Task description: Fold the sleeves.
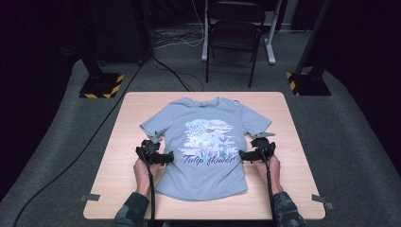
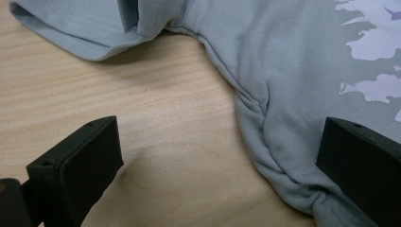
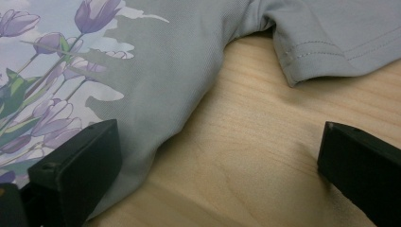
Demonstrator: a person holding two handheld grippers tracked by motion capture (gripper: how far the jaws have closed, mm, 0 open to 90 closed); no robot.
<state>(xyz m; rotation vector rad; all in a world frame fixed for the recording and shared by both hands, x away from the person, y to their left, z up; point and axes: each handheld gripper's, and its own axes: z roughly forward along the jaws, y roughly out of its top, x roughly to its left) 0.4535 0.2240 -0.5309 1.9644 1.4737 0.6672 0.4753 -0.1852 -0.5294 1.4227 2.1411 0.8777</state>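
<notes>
A light grey-blue T-shirt with a tulip print and the words "Tulip flower" lies flat, front up, on the wooden table. My left gripper is open at the shirt's left side, just below the sleeve. In the left gripper view the left gripper straddles the side seam of the shirt, one jaw over bare wood, the other over cloth. My right gripper is open at the right side. In the right gripper view the right gripper spans the edge of the shirt.
A black chair stands on the carpet beyond the table. Two stand bases with yellow-black stripes flank the far corners. Cables run across the floor at left. Tape tabs mark the near table corners.
</notes>
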